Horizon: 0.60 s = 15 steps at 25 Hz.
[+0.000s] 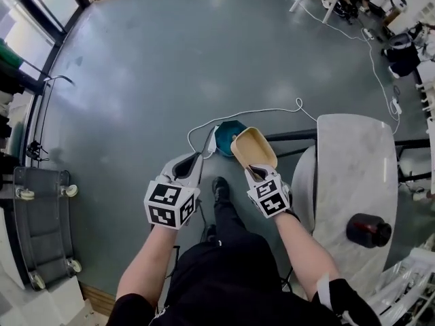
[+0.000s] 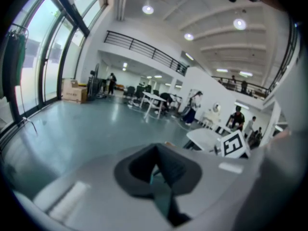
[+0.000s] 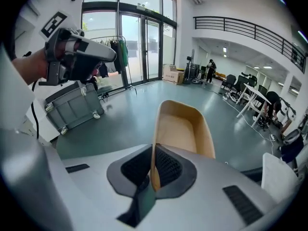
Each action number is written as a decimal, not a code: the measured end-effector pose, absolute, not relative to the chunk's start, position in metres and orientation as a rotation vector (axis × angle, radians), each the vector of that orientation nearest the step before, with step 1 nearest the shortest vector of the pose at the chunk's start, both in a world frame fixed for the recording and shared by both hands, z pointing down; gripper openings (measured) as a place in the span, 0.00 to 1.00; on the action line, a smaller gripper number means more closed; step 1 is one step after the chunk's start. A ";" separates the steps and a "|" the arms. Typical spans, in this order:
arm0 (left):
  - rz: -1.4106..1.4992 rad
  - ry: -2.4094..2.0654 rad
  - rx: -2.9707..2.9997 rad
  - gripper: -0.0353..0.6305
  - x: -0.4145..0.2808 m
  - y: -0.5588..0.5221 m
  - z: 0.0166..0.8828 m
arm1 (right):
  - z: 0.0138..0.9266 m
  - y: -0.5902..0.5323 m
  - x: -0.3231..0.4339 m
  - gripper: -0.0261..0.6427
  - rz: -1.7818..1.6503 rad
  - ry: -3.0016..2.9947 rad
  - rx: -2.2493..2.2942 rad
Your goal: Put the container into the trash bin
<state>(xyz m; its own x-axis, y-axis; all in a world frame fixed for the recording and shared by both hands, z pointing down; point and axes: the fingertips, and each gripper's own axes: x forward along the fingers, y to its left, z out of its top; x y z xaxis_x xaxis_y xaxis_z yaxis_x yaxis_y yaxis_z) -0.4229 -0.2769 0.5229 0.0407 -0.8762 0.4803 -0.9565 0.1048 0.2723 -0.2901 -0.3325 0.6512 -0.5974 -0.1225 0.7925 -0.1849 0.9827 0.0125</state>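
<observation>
container [image 1: 253,148] clamped in right gripper [image 1: 256,173] above grey floor [image 1: 170,60]; left gripper [image 1: 198,157] jaws together.

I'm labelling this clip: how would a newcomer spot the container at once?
Beside the white marble table, the right gripper holds the container by its rim. It is the open tan tub, unlike the teal bin just beyond it.

The tan container [image 1: 254,148] looks matt and smooth; the grey floor [image 1: 170,66] is glossy.
</observation>
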 end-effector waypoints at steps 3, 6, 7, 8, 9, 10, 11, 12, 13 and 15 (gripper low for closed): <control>0.255 -1.808 1.769 0.07 -0.442 -0.317 0.549 | 0.688 -0.372 -0.313 0.06 0.065 -2.186 0.202; 0.313 -1.775 1.744 0.07 -0.457 -0.348 0.580 | 0.737 -0.399 -0.326 0.06 0.071 -2.145 0.209; 0.327 -1.766 1.738 0.07 -0.461 -0.357 0.592 | 0.753 -0.406 -0.328 0.06 0.084 -2.132 0.211; 0.338 -1.759 1.733 0.07 -0.464 -0.366 0.604 | 0.769 -0.412 -0.330 0.06 0.094 -2.121 0.212; 0.349 -1.752 1.731 0.07 -0.466 -0.376 0.616 | 0.786 -0.419 -0.332 0.06 0.099 -2.109 0.209; 0.356 -1.744 1.731 0.07 -0.468 -0.385 0.628 | 0.802 -0.424 -0.334 0.06 0.097 -2.098 0.202; 0.361 -1.734 1.732 0.07 -0.468 -0.393 0.640 | 0.818 -0.430 -0.336 0.06 0.091 -2.085 0.192; 0.363 -1.723 1.734 0.07 -0.468 -0.401 0.652 | 0.834 -0.435 -0.338 0.06 0.080 -2.072 0.181; 0.364 -1.709 1.736 0.07 -0.466 -0.407 0.663 | 0.850 -0.439 -0.339 0.06 0.069 -2.059 0.170; 0.371 -1.674 1.739 0.07 -0.460 -0.413 0.687 | 0.880 -0.446 -0.340 0.06 0.059 -2.033 0.155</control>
<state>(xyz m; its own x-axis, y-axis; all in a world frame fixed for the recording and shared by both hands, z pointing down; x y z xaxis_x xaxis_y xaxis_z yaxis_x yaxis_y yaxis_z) -0.4598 -0.4132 0.6871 0.1298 -0.7637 0.6324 -0.9593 0.0645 0.2748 -0.3397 -0.4460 0.8795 -0.4439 -0.0844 0.8921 -0.1360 0.9904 0.0261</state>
